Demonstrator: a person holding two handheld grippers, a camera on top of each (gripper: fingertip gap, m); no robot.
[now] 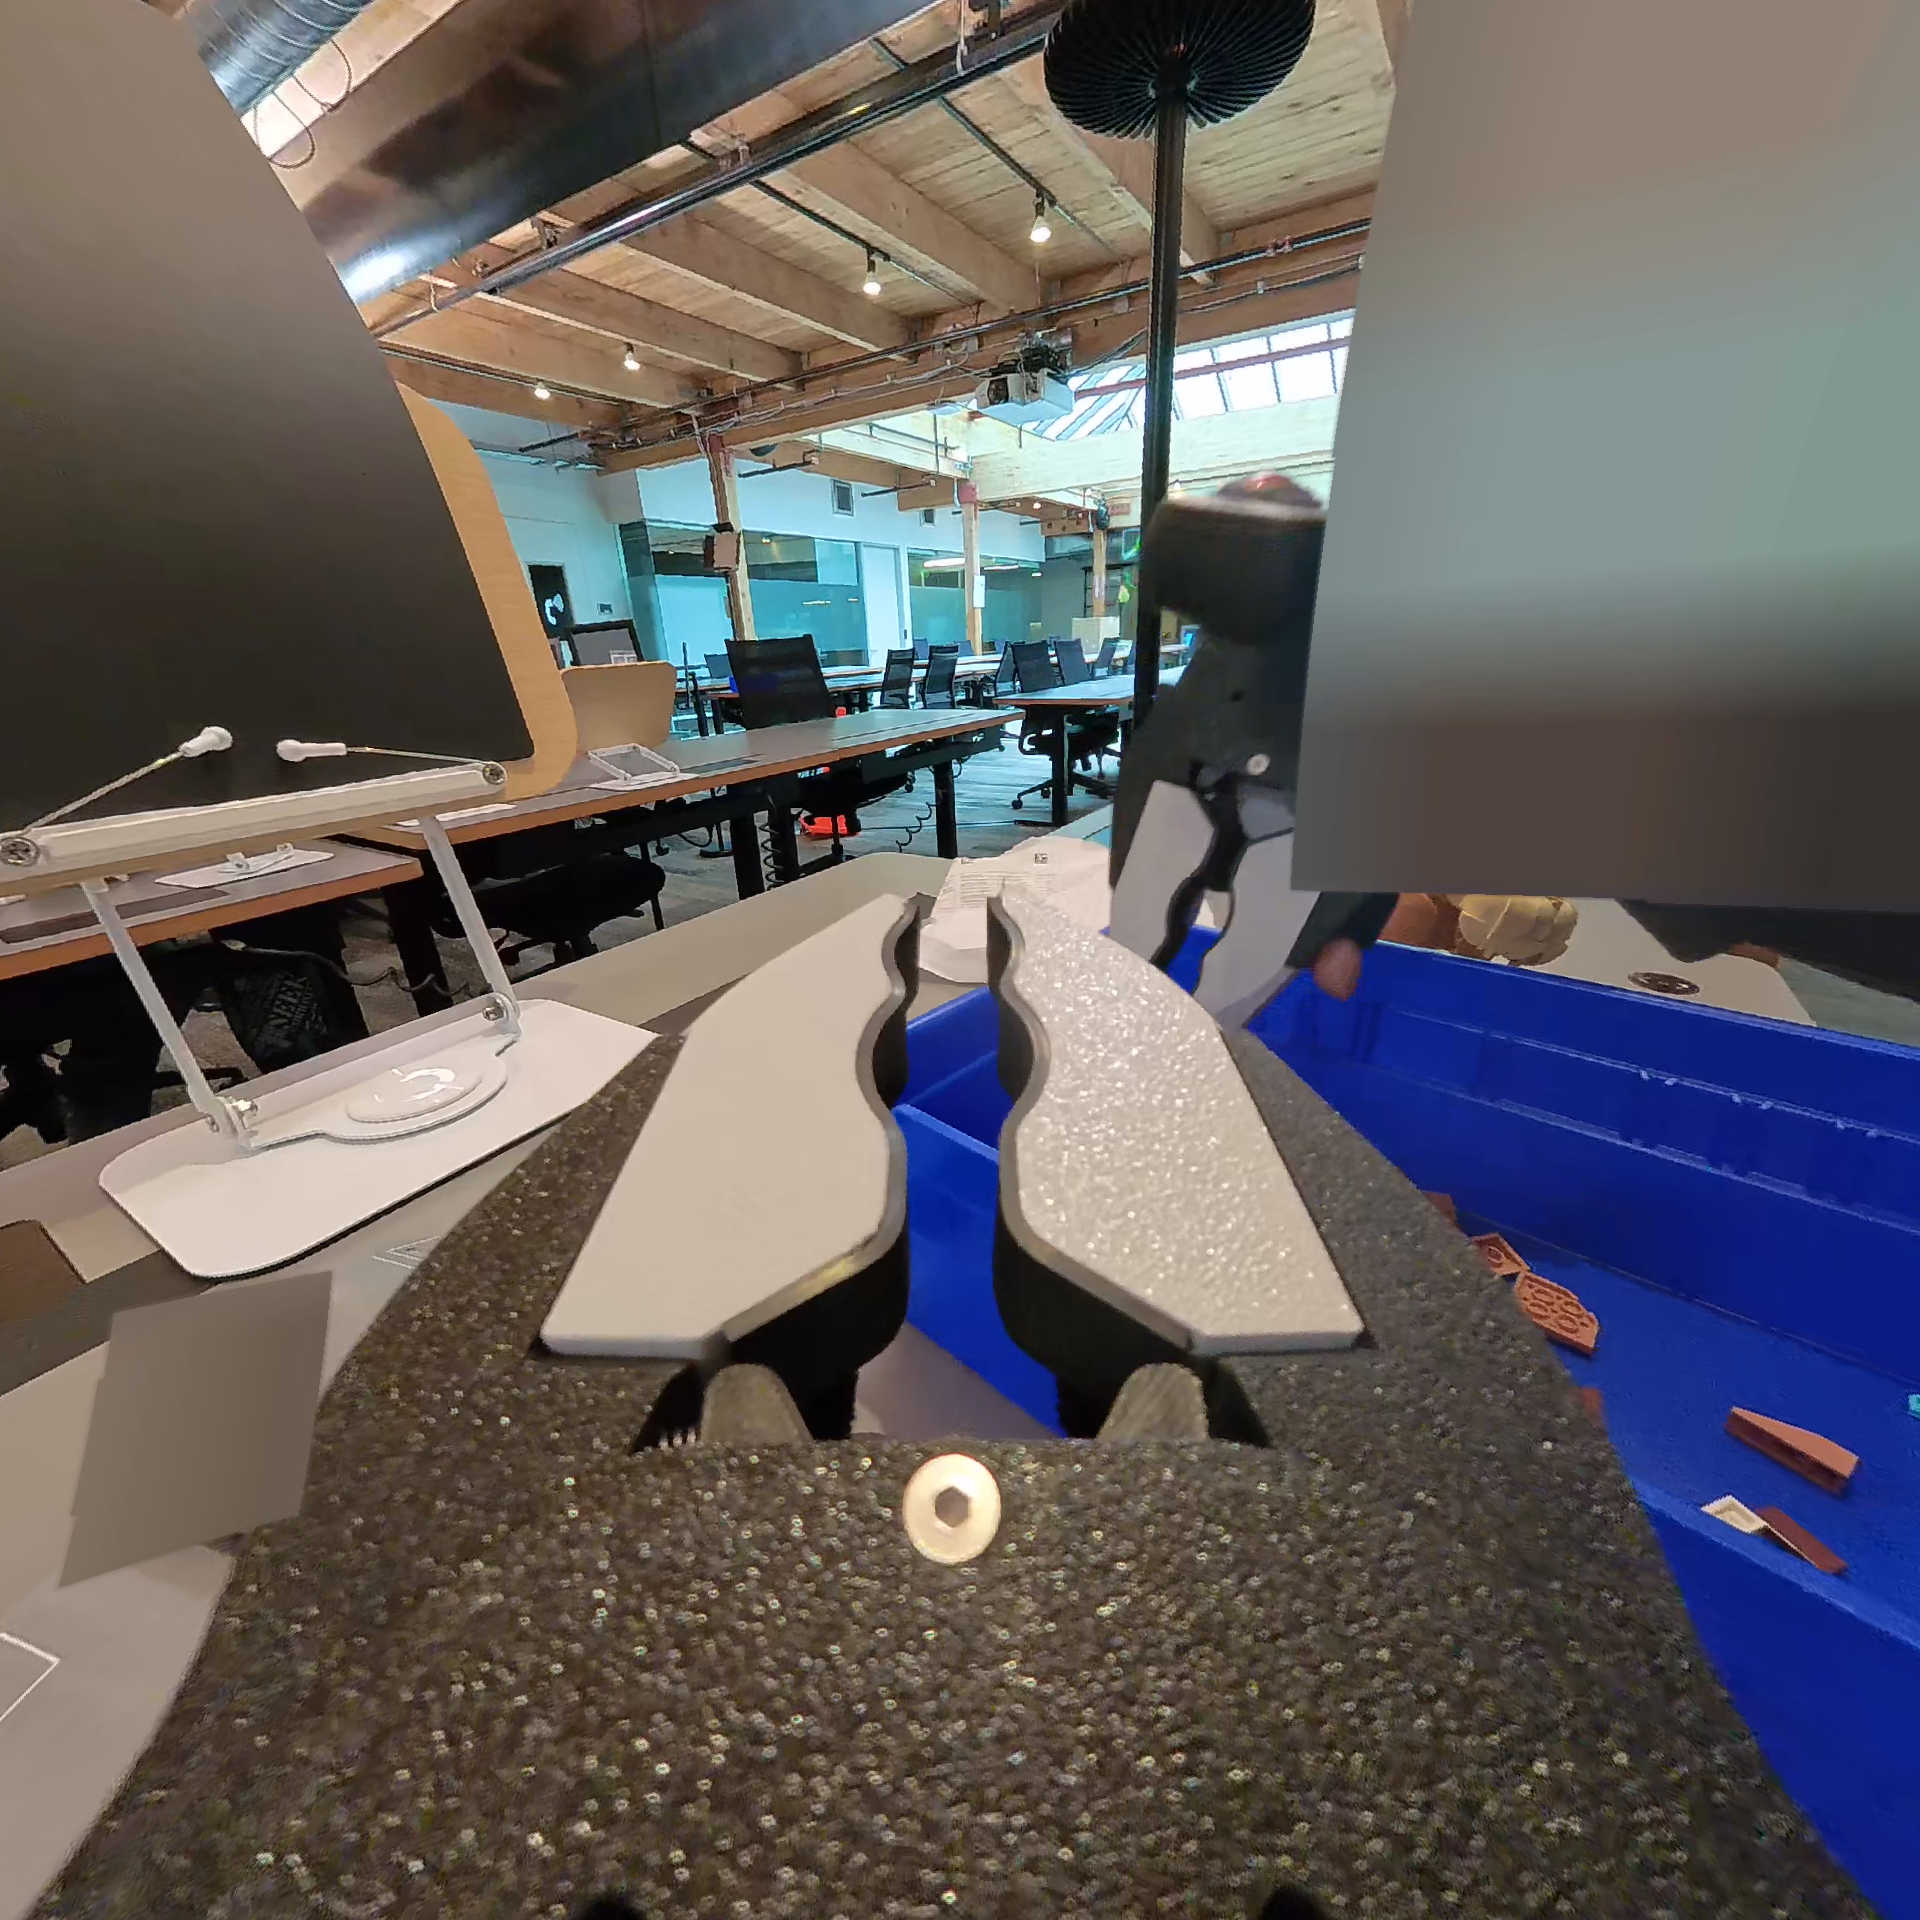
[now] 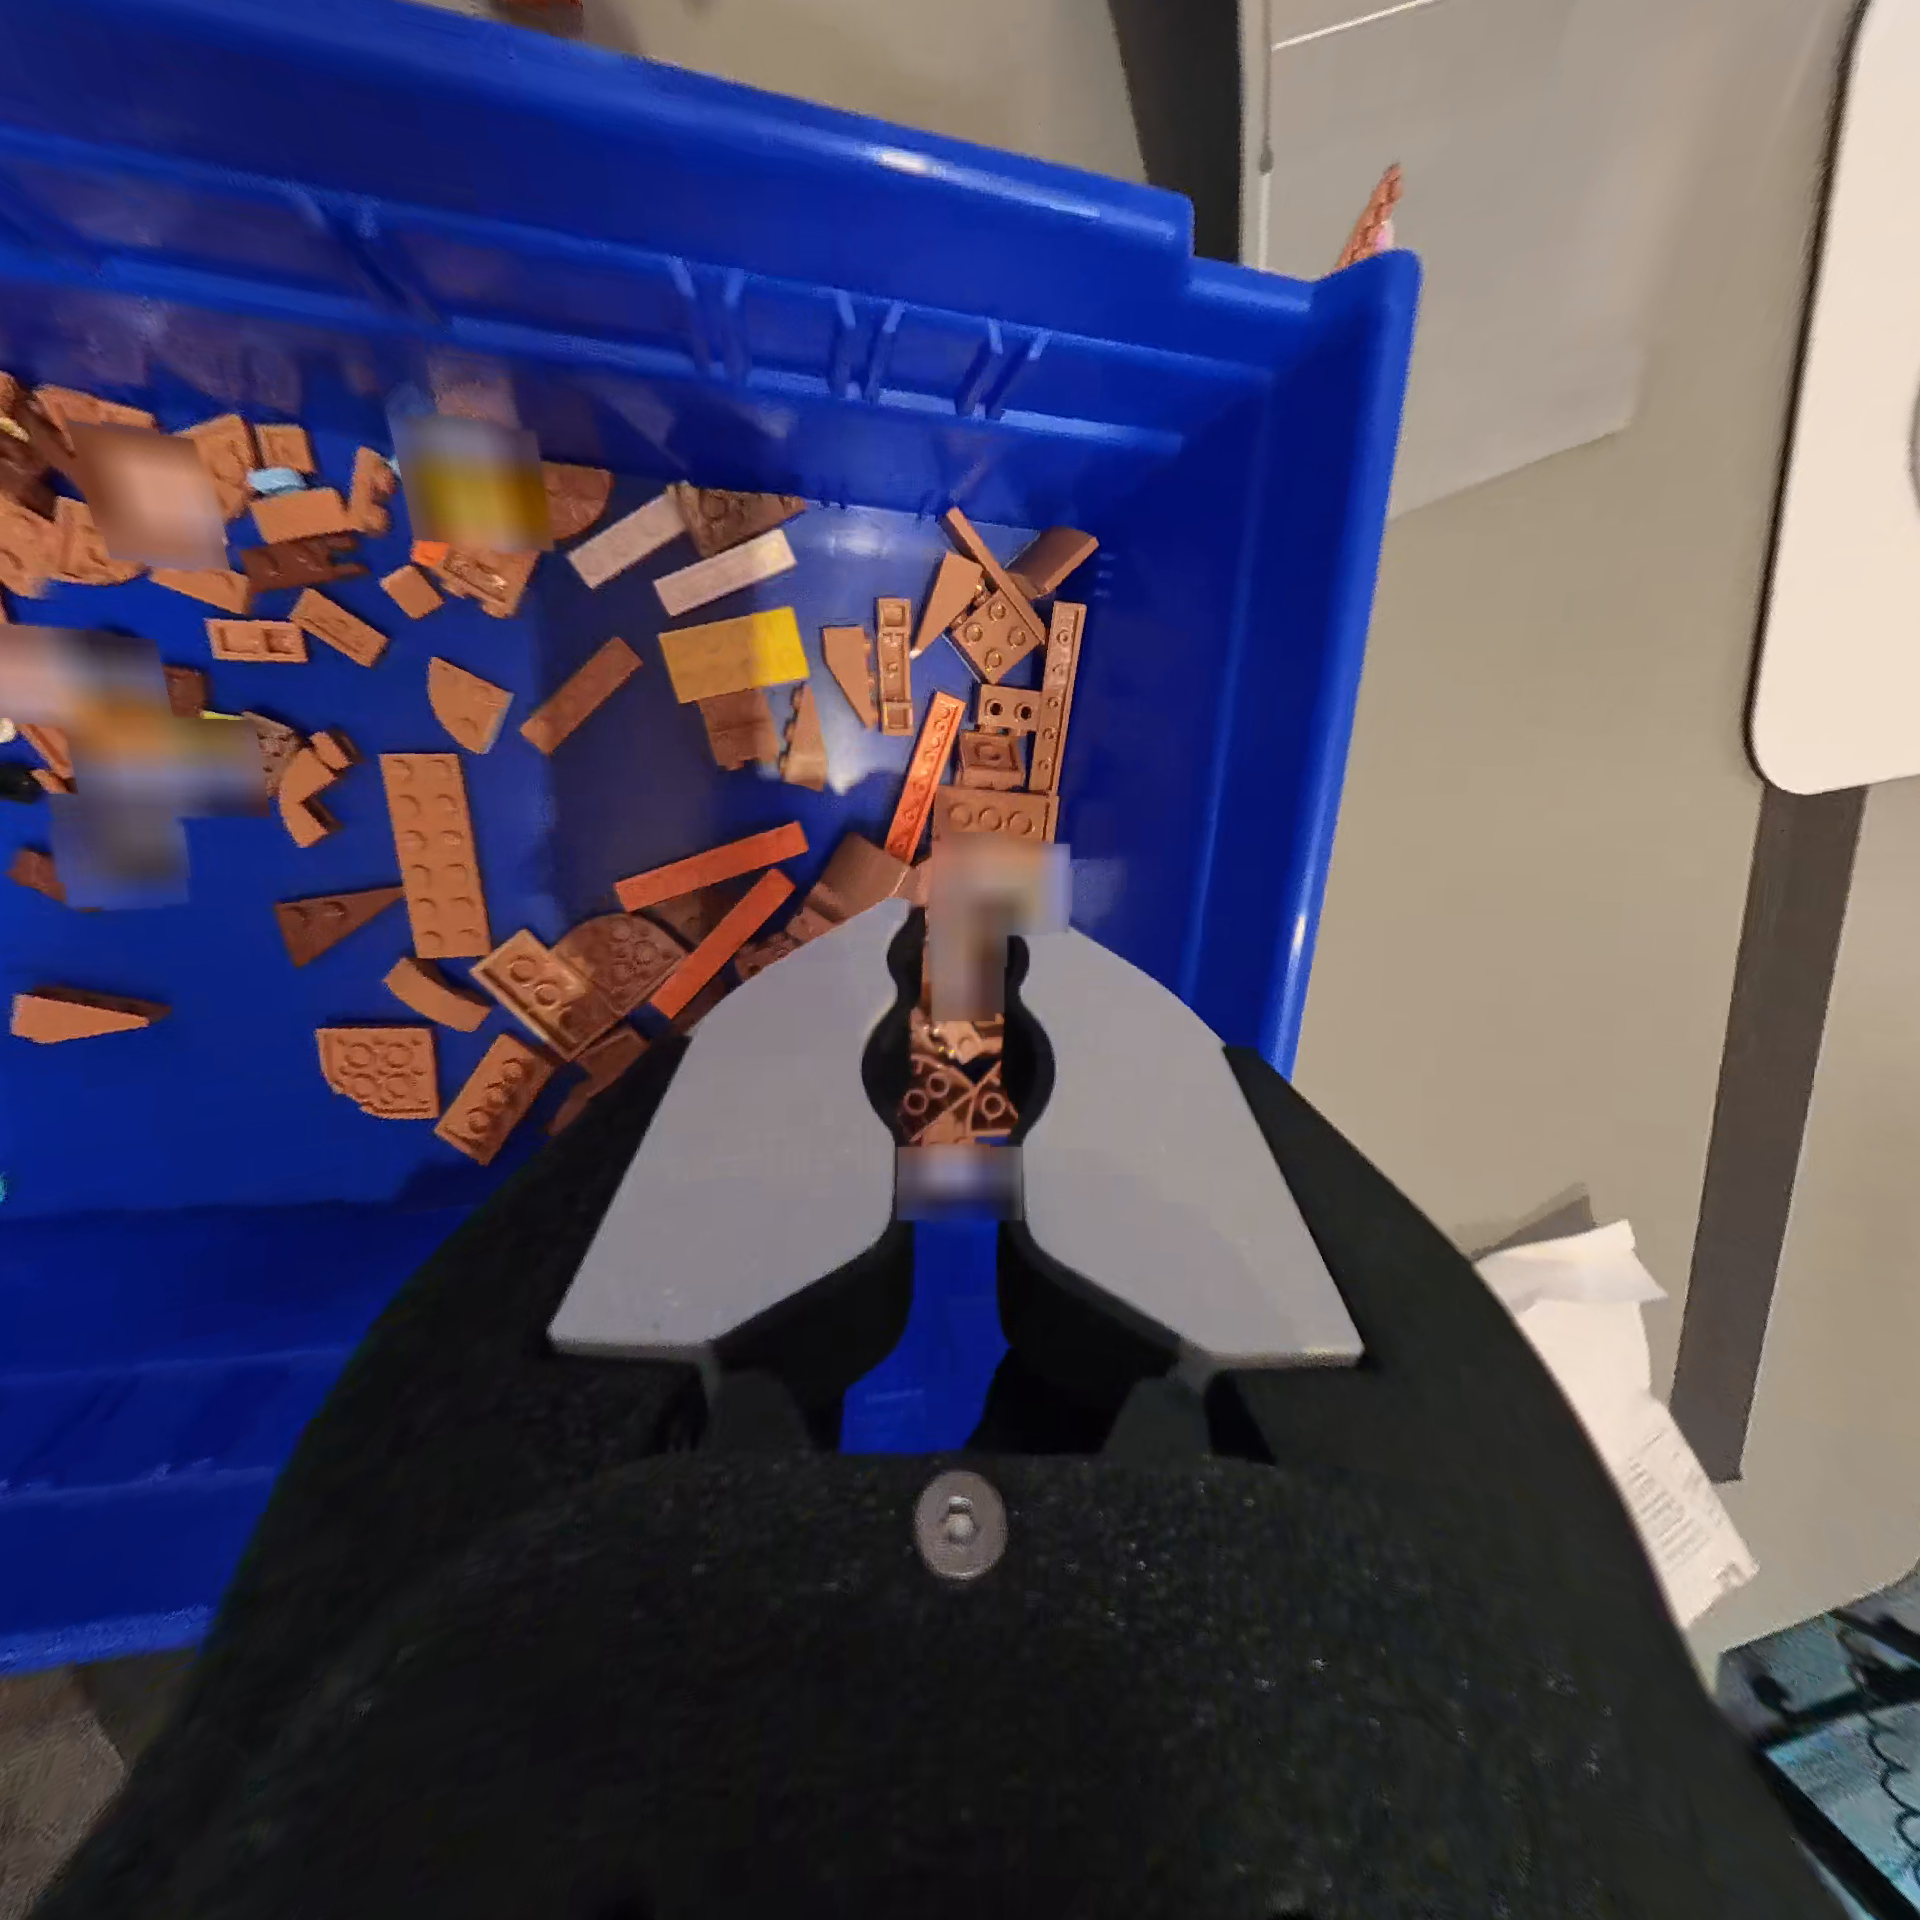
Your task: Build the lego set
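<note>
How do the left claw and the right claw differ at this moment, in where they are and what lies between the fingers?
The left claw sits high at the blue plastic bin's rim, aimed across the room; the right claw points down into the bin, over the brown lego pieces. Nothing shows between the left fingers; pieces show through the right gap, partly blurred. Both stand slightly apart.

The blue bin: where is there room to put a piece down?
Inside the blue bin, bare floor shows along the near wall, below the brown pieces. A small gap lies left of the yellow brick. The right corner by the right gripper is crowded.
</note>
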